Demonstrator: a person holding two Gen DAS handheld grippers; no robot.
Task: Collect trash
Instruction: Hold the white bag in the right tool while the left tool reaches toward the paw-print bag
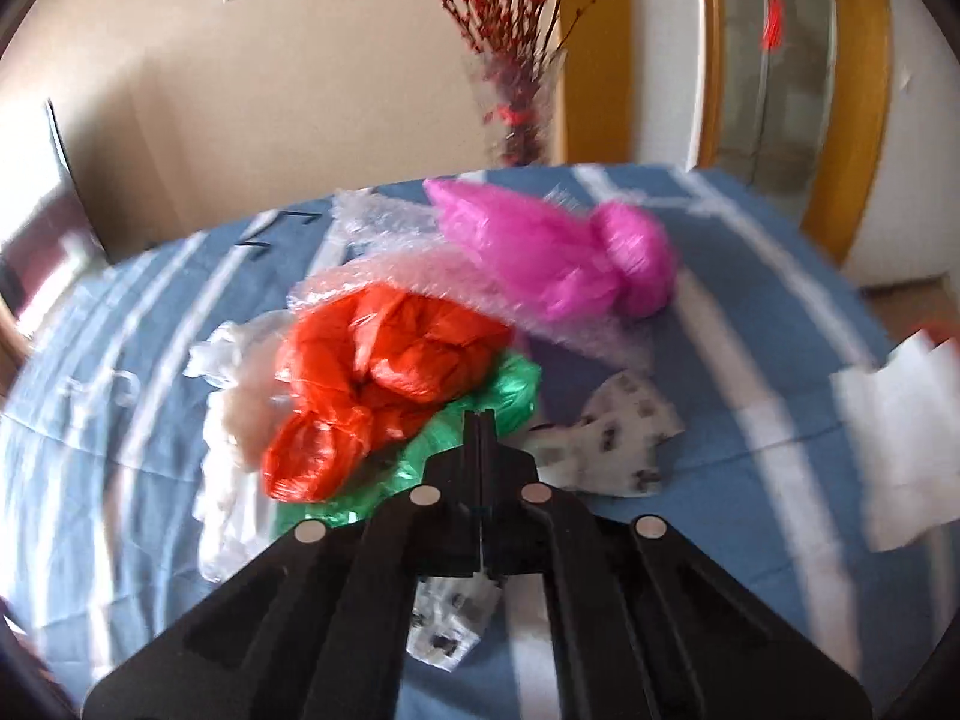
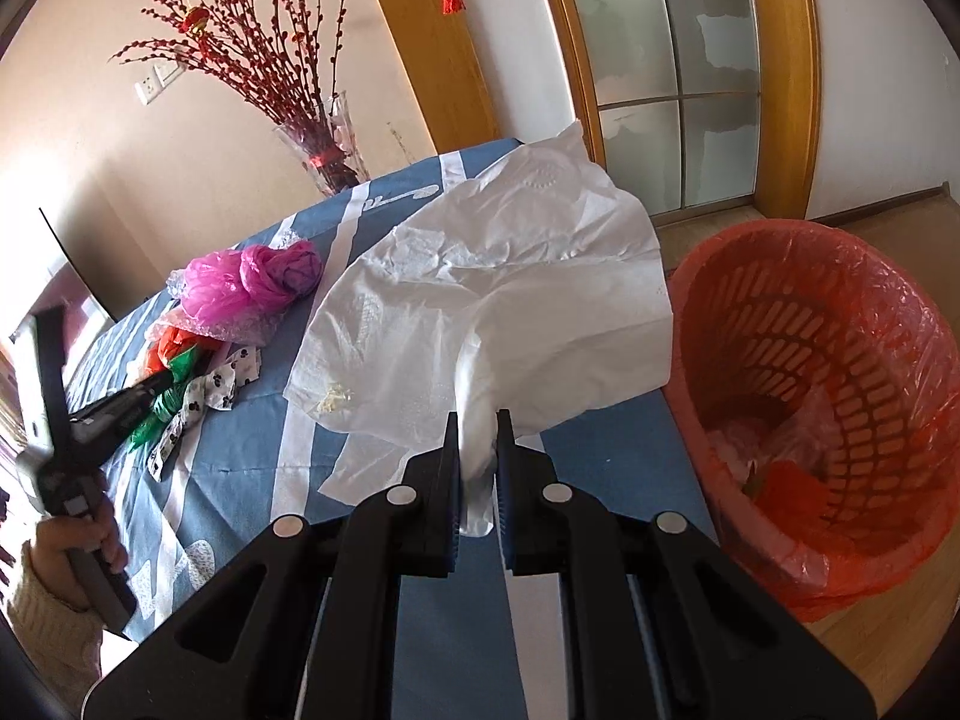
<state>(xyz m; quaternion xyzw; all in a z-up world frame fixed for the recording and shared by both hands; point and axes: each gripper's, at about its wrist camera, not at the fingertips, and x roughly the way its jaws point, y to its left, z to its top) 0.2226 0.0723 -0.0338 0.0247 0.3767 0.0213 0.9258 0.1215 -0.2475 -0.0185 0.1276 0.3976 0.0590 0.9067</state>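
Note:
My right gripper point(image 2: 478, 420) is shut on a large white tissue point(image 2: 492, 300) and holds it above the table edge, left of the red trash basket point(image 2: 840, 396). My left gripper point(image 1: 480, 417) is shut on a white patterned wrapper point(image 1: 612, 444), which runs under its fingers to a lower end point(image 1: 450, 624). It sits beside a pile of red bag point(image 1: 384, 378), green bag point(image 1: 480, 414), bubble wrap point(image 1: 384, 228) and pink bag point(image 1: 552, 252). The pile also shows in the right wrist view point(image 2: 252, 288), with the left gripper point(image 2: 162, 384) at it.
The table has a blue striped cloth point(image 1: 750, 480). A glass vase of red branches point(image 2: 324, 150) stands at the far edge. The basket has a red liner and some trash inside, on the floor right of the table. A door point(image 2: 672, 72) is behind.

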